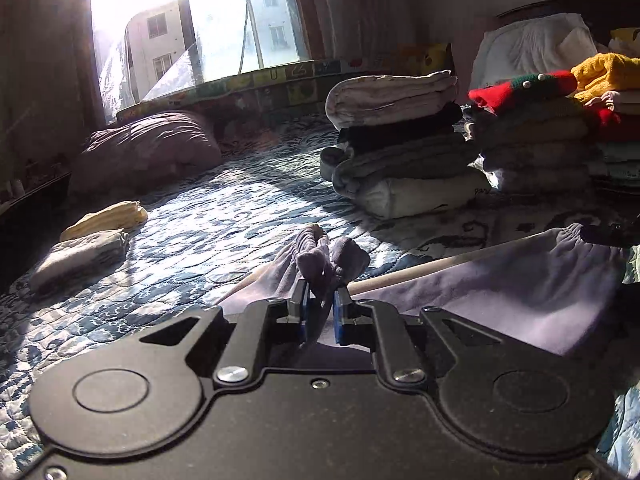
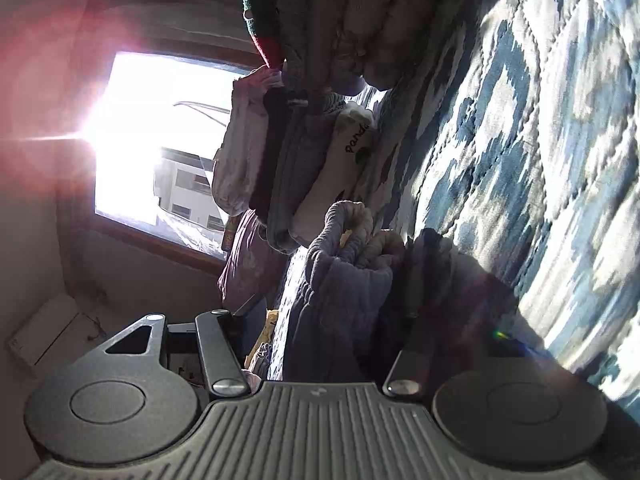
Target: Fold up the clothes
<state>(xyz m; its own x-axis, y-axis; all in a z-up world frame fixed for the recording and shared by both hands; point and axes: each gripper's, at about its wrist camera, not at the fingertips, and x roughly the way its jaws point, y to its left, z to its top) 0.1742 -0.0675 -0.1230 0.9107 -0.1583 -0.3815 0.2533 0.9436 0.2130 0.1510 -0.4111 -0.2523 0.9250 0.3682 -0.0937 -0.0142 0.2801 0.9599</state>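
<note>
A lavender garment [image 1: 520, 292] with an elastic waistband is stretched over the blue patterned quilt [image 1: 200, 220]. My left gripper [image 1: 320, 300] is shut on a bunched end of that waistband, blue pads pressing the cloth. A pale straight rod [image 1: 440, 264] runs along the garment's far edge. My right gripper [image 1: 612, 234] shows dark at the waistband's other end. In the right wrist view, the garment [image 2: 344, 280] is heaped over my right gripper [image 2: 336, 304]. Its left finger [image 2: 254, 310] stands apart from the cloth. Its other finger is buried under the fabric.
Two tall stacks of folded clothes [image 1: 400, 152] [image 1: 540, 132] stand behind the garment, close to it. Small folded pieces [image 1: 104, 216] [image 1: 80, 256] lie at the left. A mauve pillow [image 1: 148, 148] sits under the bright window [image 1: 192, 20]. The nearer stack [image 2: 304, 160] also shows in the right wrist view.
</note>
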